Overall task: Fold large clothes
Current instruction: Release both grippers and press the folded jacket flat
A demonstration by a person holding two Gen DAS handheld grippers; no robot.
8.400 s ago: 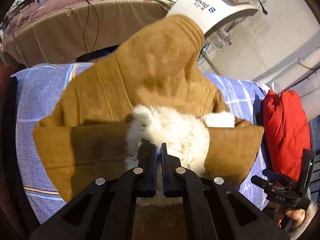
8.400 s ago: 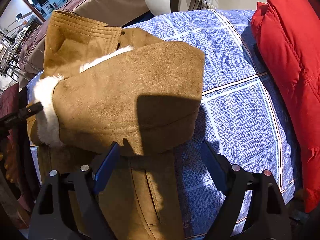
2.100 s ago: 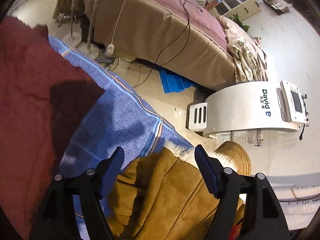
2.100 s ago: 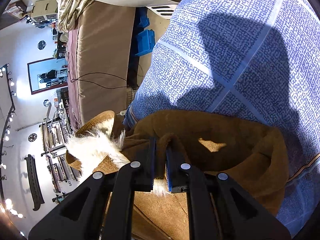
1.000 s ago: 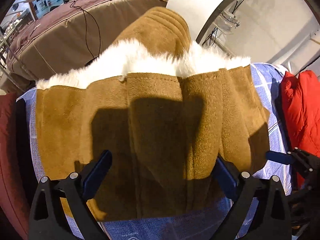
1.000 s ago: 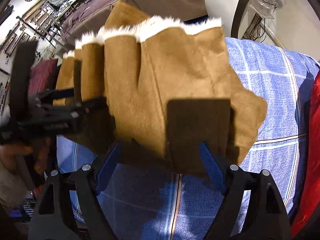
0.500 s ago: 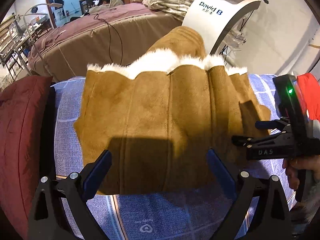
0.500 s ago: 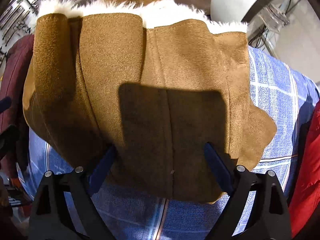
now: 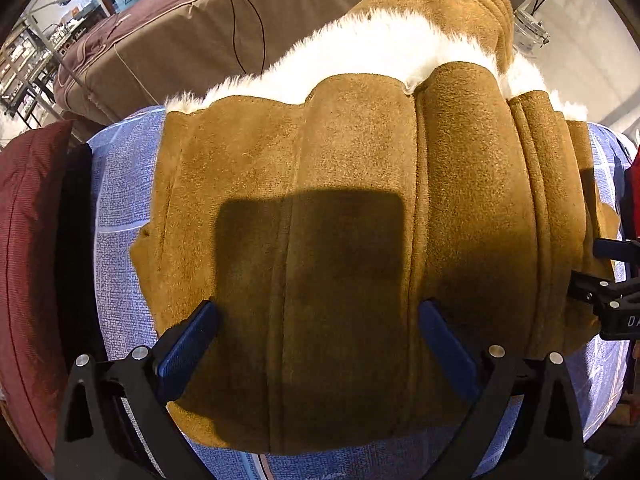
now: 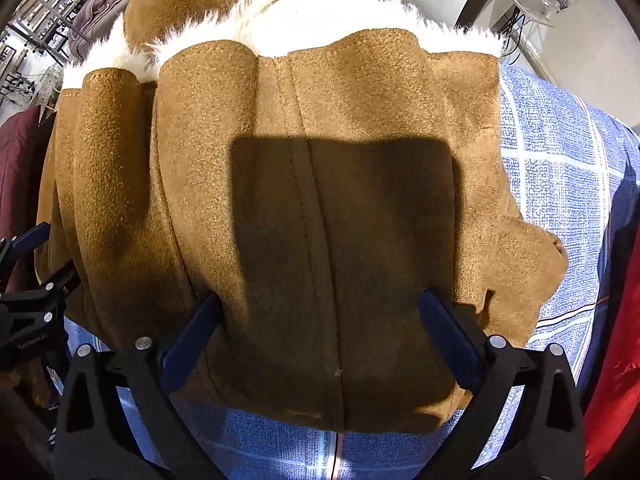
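On the blue checked bed (image 9: 120,184) the coat (image 9: 344,208) sits folded, fur edge far side. My left gripper (image 9: 316,344) is spread wide; my right gripper (image 10: 320,336) just finished opening, nothing pinched. Next I'd press it flat.

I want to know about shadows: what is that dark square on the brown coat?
Left wrist view: a boxy shadow on the brown coat, between the open left gripper fingers. Right wrist view: the same, above the open right gripper.
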